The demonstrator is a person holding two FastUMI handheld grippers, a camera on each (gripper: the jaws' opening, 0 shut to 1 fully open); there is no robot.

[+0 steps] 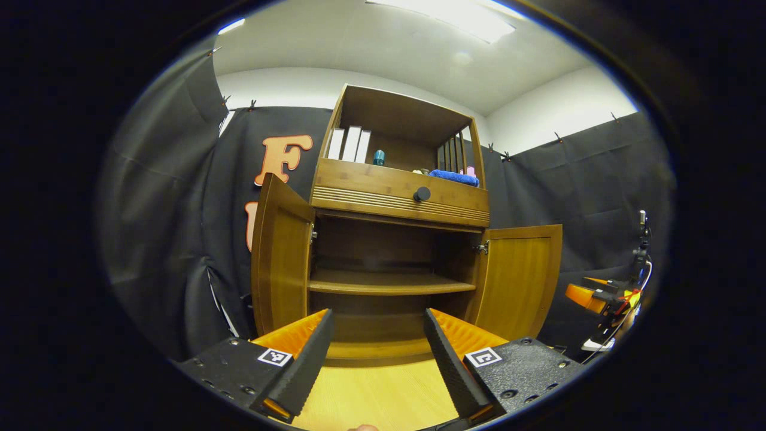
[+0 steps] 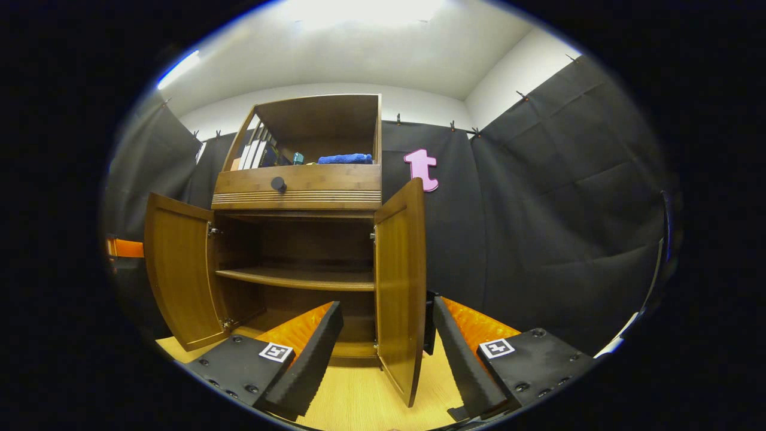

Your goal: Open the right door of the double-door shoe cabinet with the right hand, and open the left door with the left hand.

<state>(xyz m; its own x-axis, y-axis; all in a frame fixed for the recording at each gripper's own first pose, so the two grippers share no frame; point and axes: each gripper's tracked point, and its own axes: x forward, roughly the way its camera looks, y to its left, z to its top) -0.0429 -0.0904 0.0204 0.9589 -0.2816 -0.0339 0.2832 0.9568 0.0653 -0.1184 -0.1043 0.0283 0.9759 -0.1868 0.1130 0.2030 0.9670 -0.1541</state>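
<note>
Black cloth walls close in a pale wooden floor [image 1: 383, 389] where the shoe cabinet [image 1: 398, 197] stands, its left door [image 1: 281, 257] and right door [image 2: 401, 287] both swung open. The left tool [image 1: 377, 353] and right tool [image 2: 386, 353] hang spread apart, holding nothing.

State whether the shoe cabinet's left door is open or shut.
Open: the left door is swung out from the cabinet, exposing the inner shelf.
</note>
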